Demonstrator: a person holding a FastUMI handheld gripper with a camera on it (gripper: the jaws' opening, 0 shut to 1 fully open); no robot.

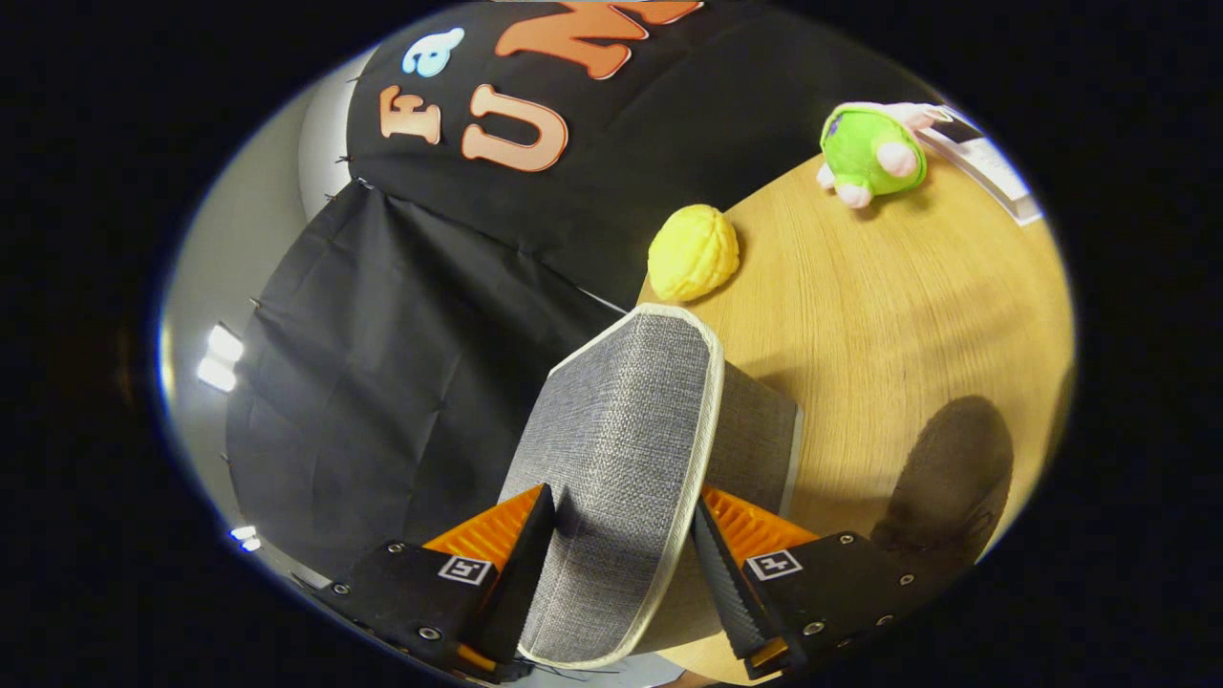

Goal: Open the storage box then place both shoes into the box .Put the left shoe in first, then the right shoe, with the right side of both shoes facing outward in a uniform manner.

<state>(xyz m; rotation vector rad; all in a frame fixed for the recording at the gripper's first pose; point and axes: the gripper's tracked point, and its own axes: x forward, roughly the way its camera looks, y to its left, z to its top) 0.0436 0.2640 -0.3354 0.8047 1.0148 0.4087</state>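
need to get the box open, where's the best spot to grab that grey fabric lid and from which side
Grip the grey lid by its free white-trimmed edge, coming edge-on so one finger lands on each face. It's a thin flat flap raised off the box, and the gripper looks clamped on it that way now.

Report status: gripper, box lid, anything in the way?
Gripper shut on gray box lid, lid raised. Yellow toy and green plush beyond on table, apart from lid.

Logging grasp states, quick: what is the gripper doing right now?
Gripper: shut on the grey fabric lid of the storage box, both fingers pressing its raised panel.
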